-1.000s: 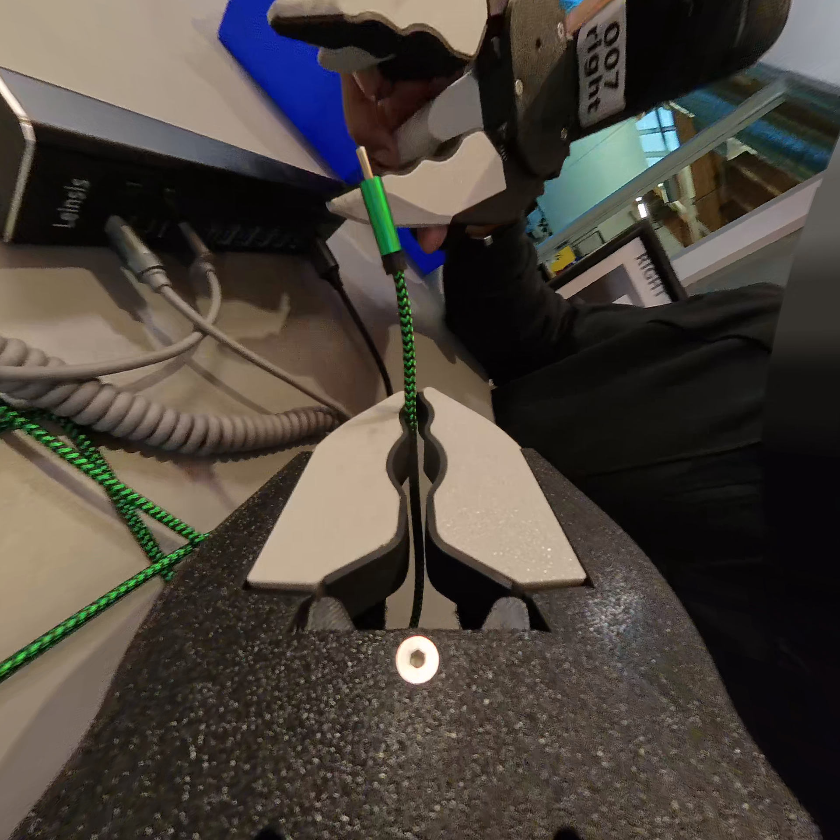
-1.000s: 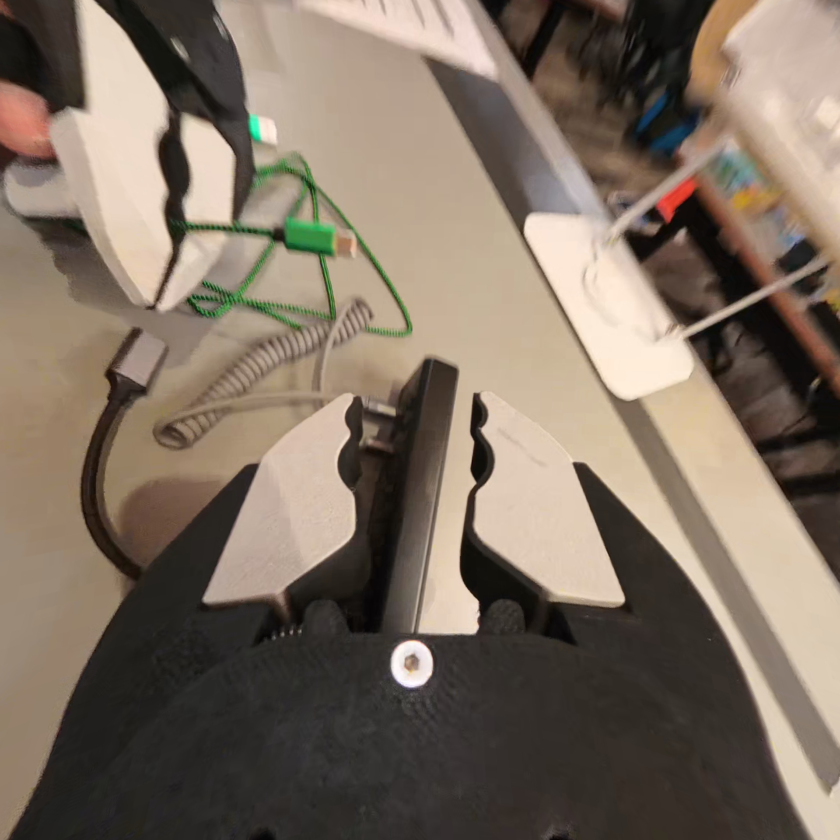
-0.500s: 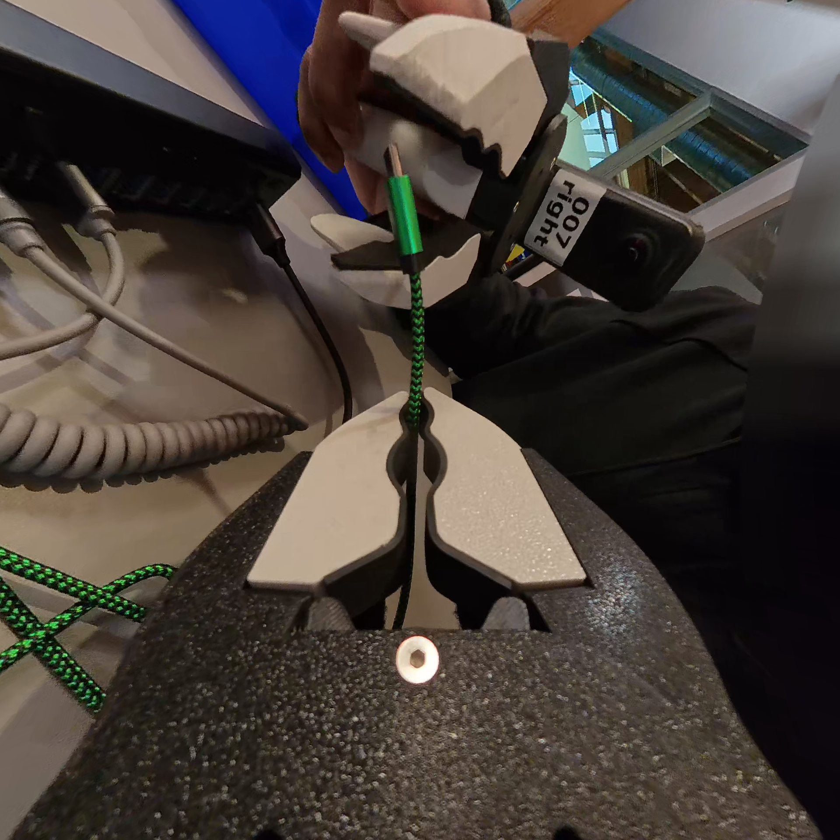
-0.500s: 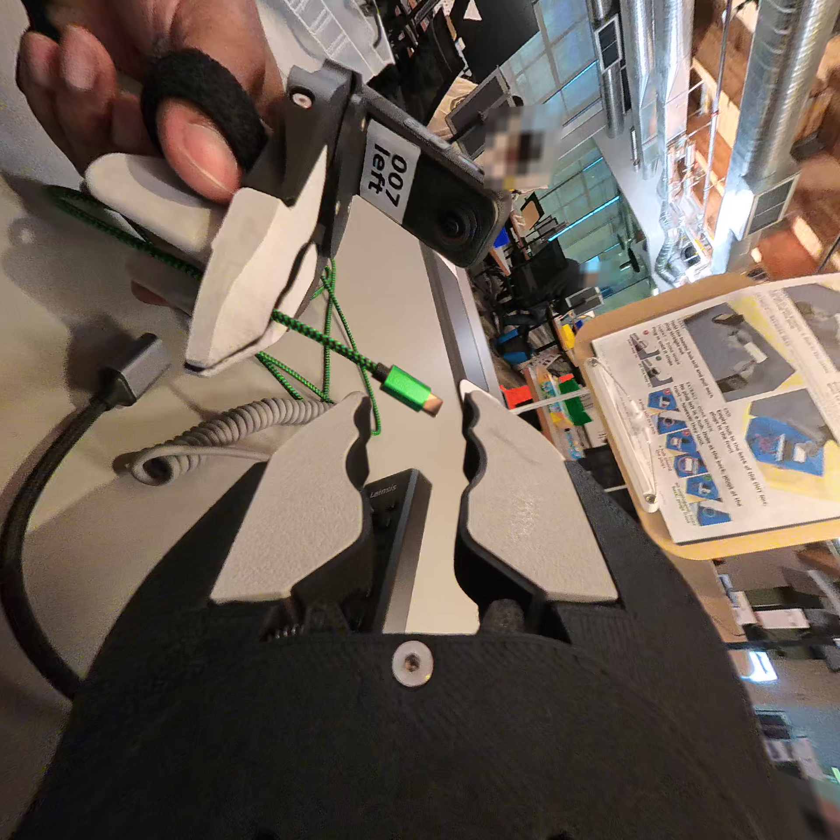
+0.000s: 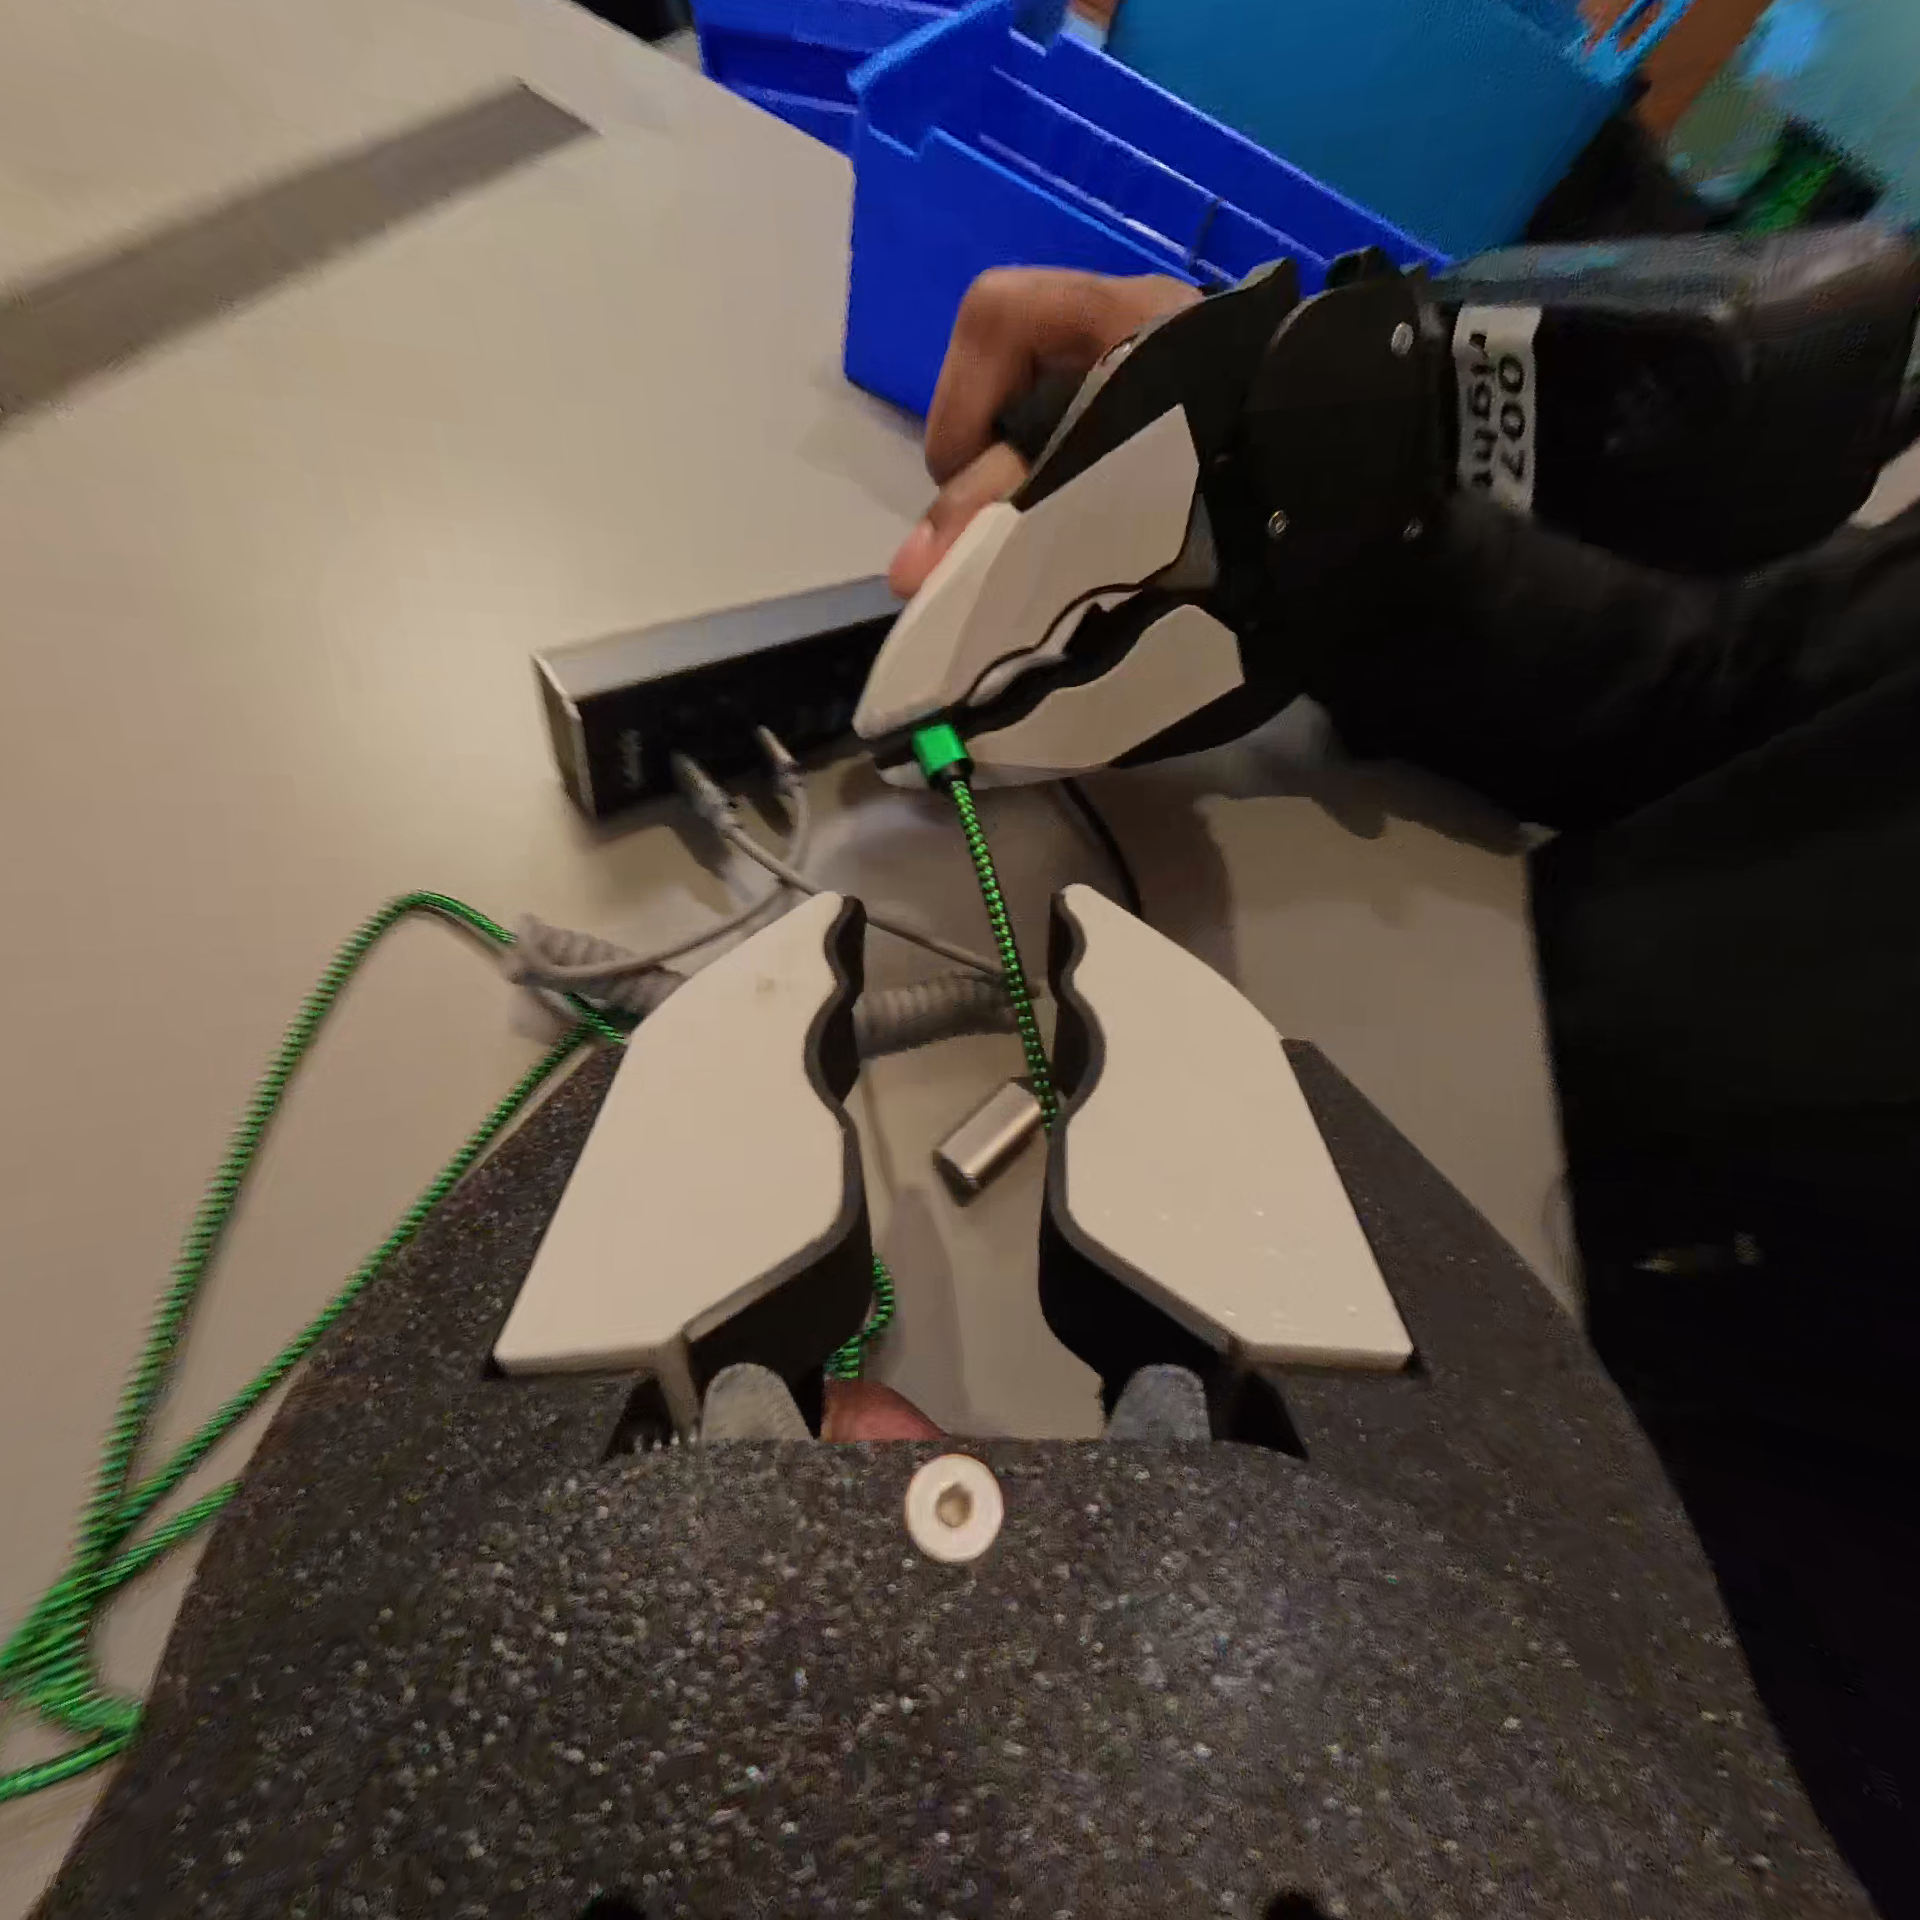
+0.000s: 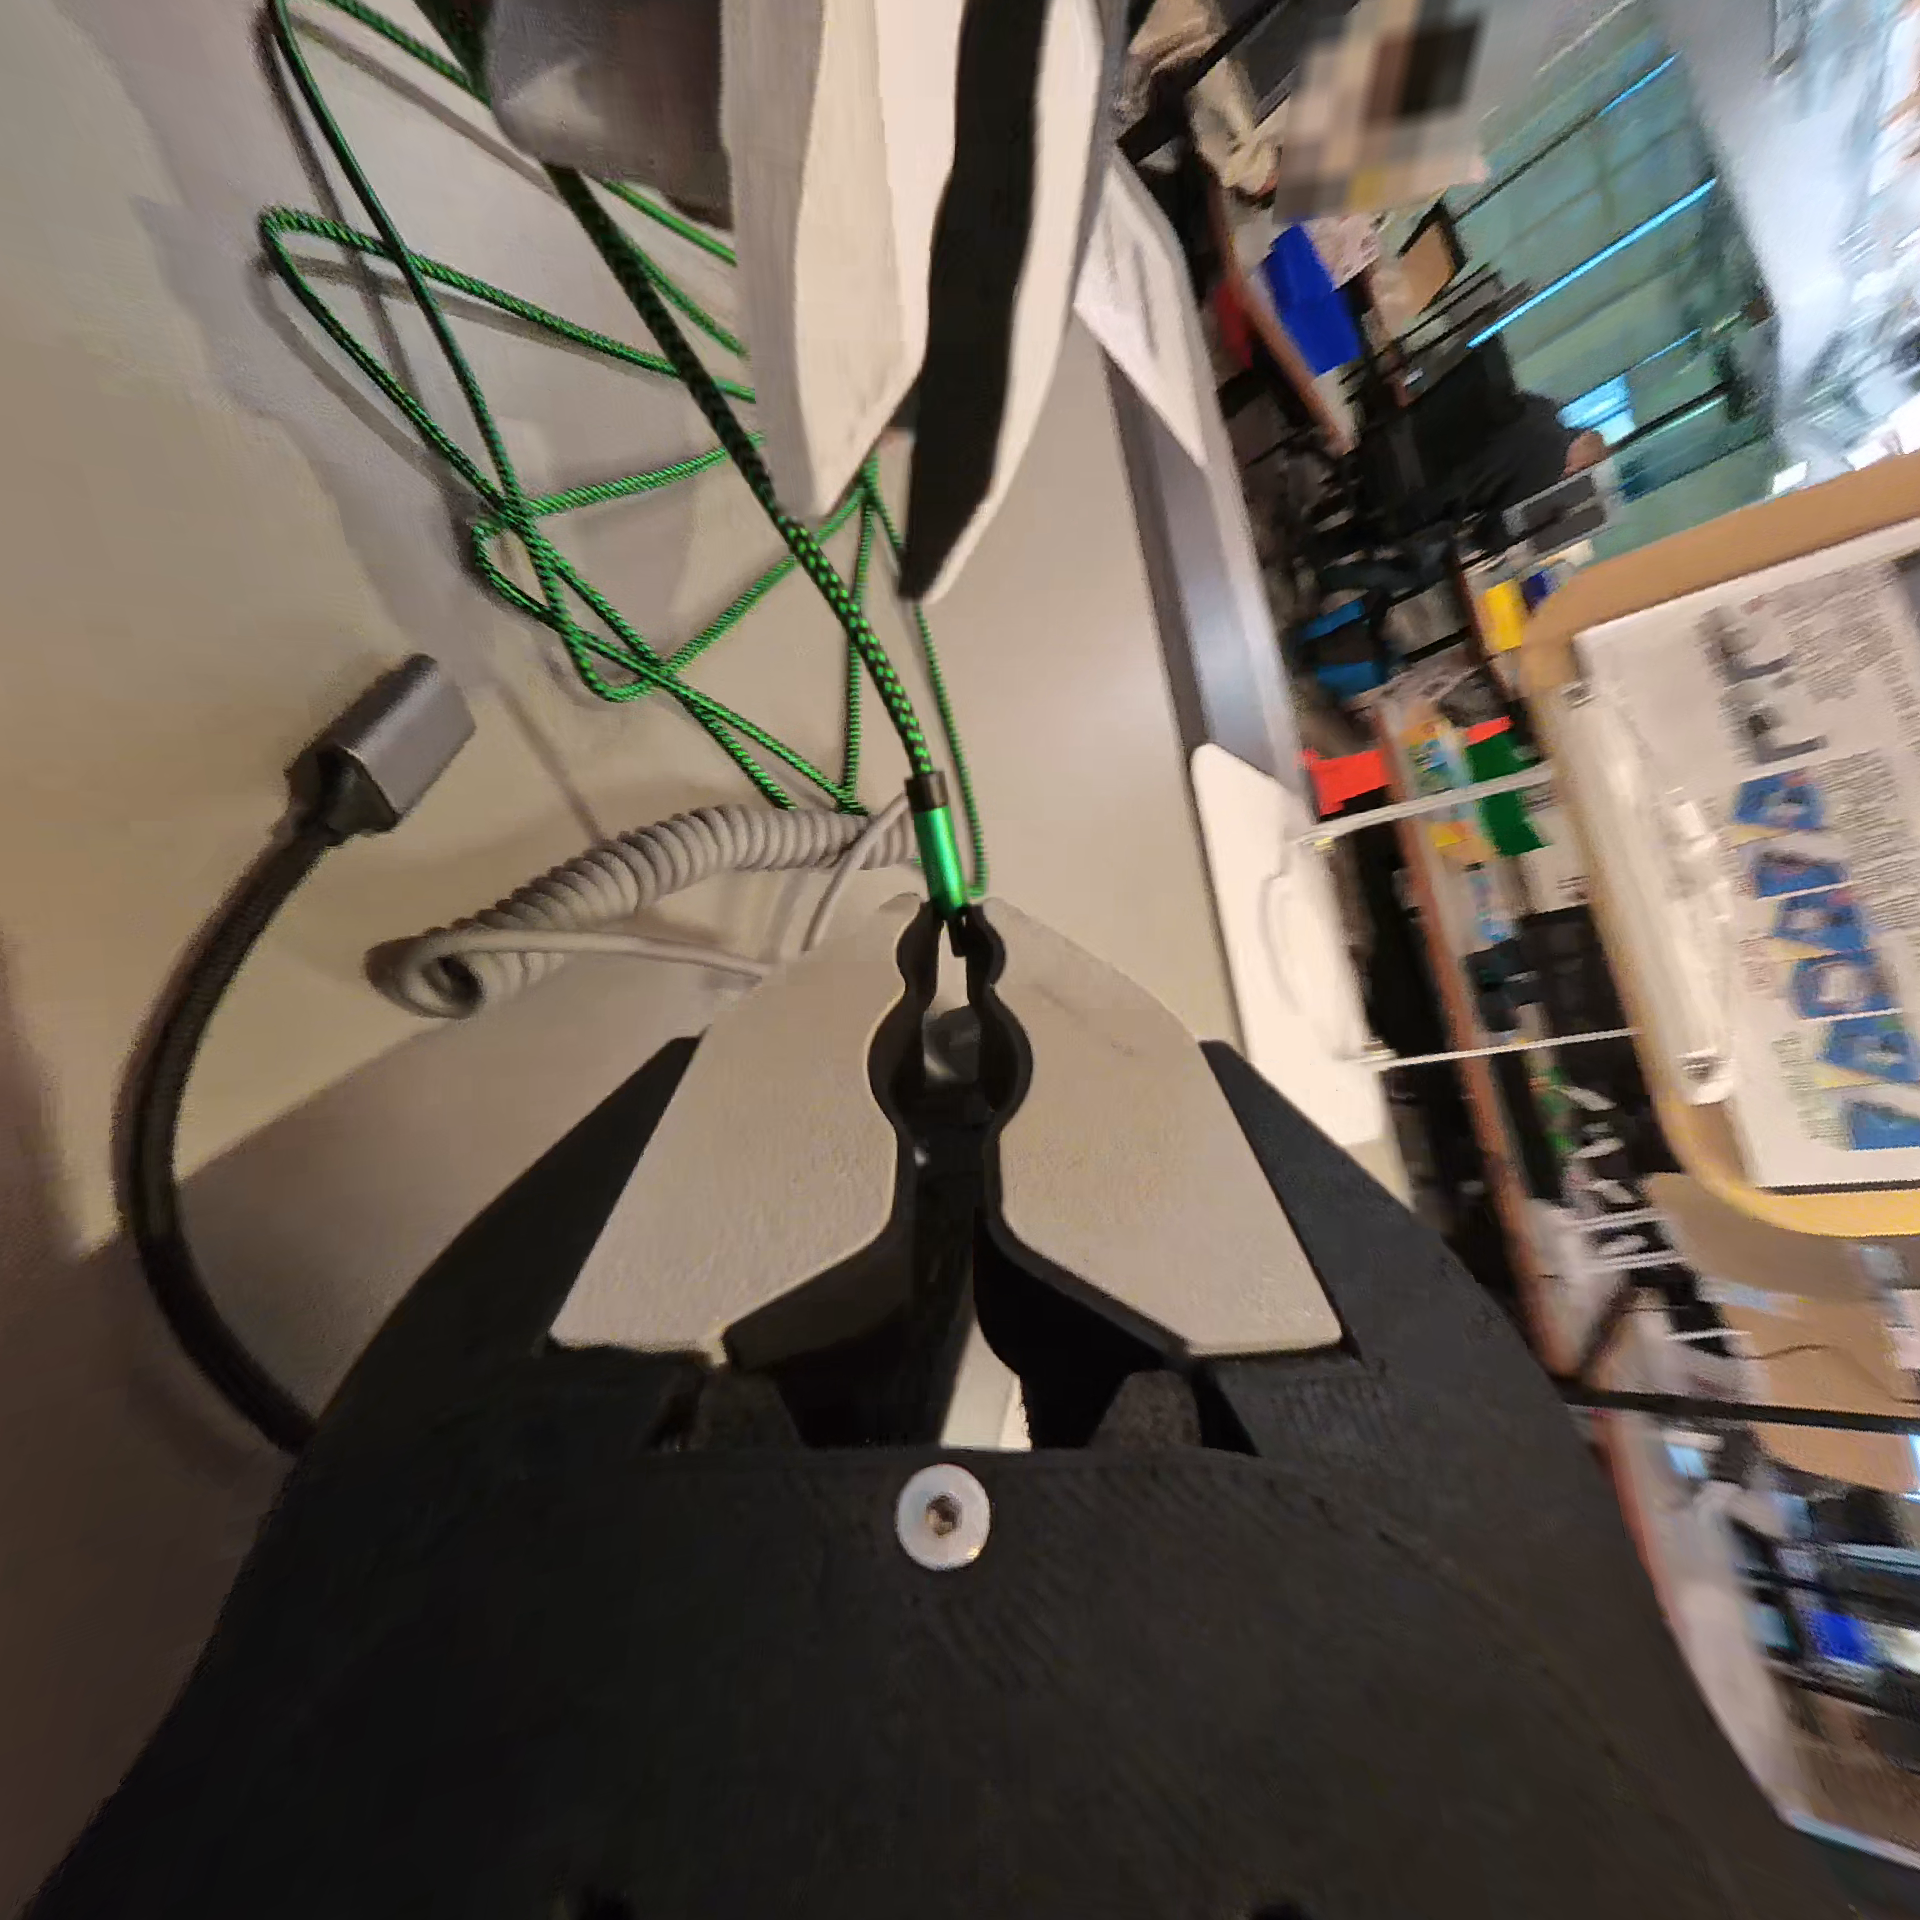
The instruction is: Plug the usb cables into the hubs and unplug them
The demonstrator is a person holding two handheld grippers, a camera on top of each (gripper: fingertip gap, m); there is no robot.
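Left wrist view is showing a beige tabletop [image 5: 312,540] carrying everything, with blue plastic bins [image 5: 1039,197] standing at its far edge. Lying across the middle of it is a dark, long USB hub [image 5: 717,675], its port face turned toward the camera and two grey plugs [image 5: 727,790] sitting in it; their leads are running down into a grey coiled cable [image 6: 644,883] that is resting on the surface. A green braided cable [image 5: 997,925] is looping loosely over the left part of the surface and rising to the right hand-held gripper [image 5: 904,743], which a bare hand [image 5: 997,405] in a dark sleeve is holding just in front of the hub. That gripper's fingers are pressing together on the cable's green plug [image 6: 943,852], pinching its metal tip while the green shell is sticking out past the fingertips, as the right wrist view is showing. The left hand-held gripper [image 5: 956,914] is hanging with its fingers spread apart and gripping nothing; the green cable is passing through the gap, close to the right finger. Beneath that gap a small grey metal connector [image 5: 987,1138] on a thick black braided lead [image 6: 177,1039] is lying free on the surface, apart from the hub. Beyond the far side, a blurred printed sheet on a board [image 6: 1766,862] is standing.
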